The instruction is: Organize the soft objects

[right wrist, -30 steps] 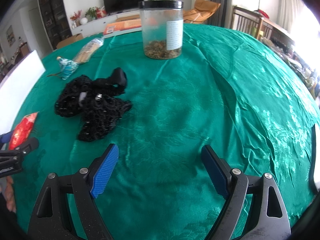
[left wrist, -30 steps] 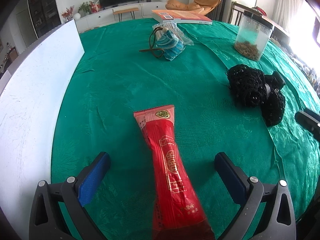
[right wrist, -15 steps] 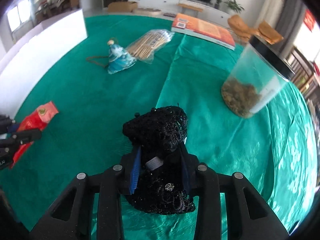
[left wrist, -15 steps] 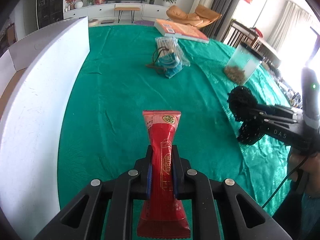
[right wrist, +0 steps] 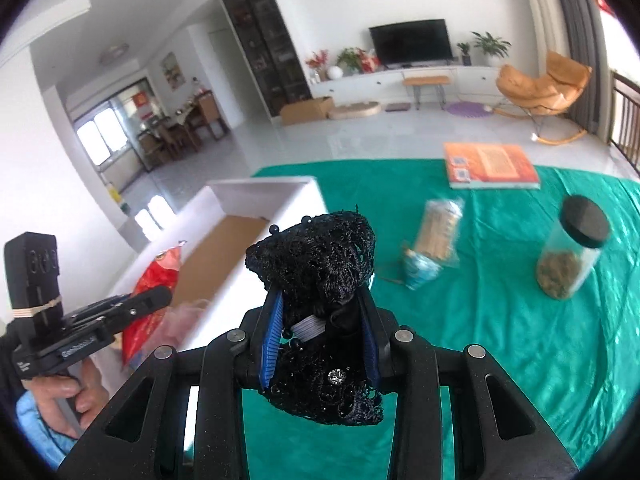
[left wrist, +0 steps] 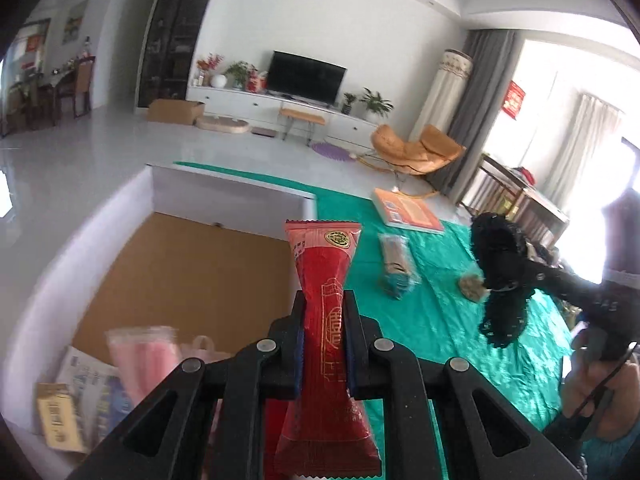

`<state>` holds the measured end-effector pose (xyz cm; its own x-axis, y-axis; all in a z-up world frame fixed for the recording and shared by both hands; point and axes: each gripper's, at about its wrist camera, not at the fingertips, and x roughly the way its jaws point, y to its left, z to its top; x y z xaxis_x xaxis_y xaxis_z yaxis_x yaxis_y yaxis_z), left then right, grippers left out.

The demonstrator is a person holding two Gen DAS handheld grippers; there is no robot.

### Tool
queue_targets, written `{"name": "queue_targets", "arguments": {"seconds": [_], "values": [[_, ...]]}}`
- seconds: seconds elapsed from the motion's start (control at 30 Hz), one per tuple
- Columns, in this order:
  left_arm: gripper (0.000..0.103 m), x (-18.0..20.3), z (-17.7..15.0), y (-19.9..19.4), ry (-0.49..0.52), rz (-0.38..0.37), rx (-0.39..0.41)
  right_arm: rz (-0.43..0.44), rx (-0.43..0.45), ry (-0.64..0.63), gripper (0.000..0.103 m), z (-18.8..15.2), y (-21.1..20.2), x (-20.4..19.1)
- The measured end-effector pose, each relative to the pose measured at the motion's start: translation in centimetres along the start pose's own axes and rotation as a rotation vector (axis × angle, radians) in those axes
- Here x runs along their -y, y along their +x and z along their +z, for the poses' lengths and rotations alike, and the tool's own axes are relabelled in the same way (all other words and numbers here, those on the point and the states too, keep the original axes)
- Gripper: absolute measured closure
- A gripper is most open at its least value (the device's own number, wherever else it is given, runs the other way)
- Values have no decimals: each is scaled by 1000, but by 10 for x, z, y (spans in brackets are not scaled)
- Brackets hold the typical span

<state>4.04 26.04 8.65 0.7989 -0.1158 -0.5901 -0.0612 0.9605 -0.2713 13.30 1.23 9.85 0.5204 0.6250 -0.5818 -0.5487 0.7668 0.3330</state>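
Note:
My left gripper (left wrist: 324,304) is shut on a long red snack packet (left wrist: 326,268), lifted over the edge of a white box (left wrist: 228,190) with a brown cardboard floor. My right gripper (right wrist: 322,300) is shut on a bundle of black lace (right wrist: 316,256), raised above the green tablecloth (right wrist: 520,320). In the left wrist view the black lace (left wrist: 500,264) hangs to the right in the other gripper. In the right wrist view the red packet (right wrist: 154,284) shows at the left, beside the white box (right wrist: 272,192).
Pink packets (left wrist: 142,354) and paper packs (left wrist: 60,416) lie in the box's near corner. On the cloth stand a clear jar with a black lid (right wrist: 572,256), a bag of sticks (right wrist: 438,232), a small blue pouch (right wrist: 418,272) and an orange book (right wrist: 490,166). A hand (right wrist: 66,394) grips the left tool.
Both grippers closed, the left on the red packet and the right on the black lace. Both then rose off the cloth and swung left toward the white box.

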Motion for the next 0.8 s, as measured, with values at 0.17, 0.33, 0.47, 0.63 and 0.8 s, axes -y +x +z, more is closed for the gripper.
{"name": "queue_targets", "arguments": {"seconds": [0.17, 0.33, 0.47, 0.63, 0.8], "values": [[77, -78, -12, -19, -52, 276, 5, 204, -50, -36, 66, 15, 48, -89], [0, -119, -46, -17, -169, 422, 5, 264, -176, -26, 30, -11, 100, -118], [0, -105, -50, -12, -140, 395, 10, 74, -150, -78, 31, -39, 94, -77], [0, -43, -38, 0, -61, 247, 39, -250, -137, -123, 31, -80, 78, 16], [0, 49, -43, 27, 63, 48, 0, -445, -178, -93, 31, -126, 49, 102]]}}
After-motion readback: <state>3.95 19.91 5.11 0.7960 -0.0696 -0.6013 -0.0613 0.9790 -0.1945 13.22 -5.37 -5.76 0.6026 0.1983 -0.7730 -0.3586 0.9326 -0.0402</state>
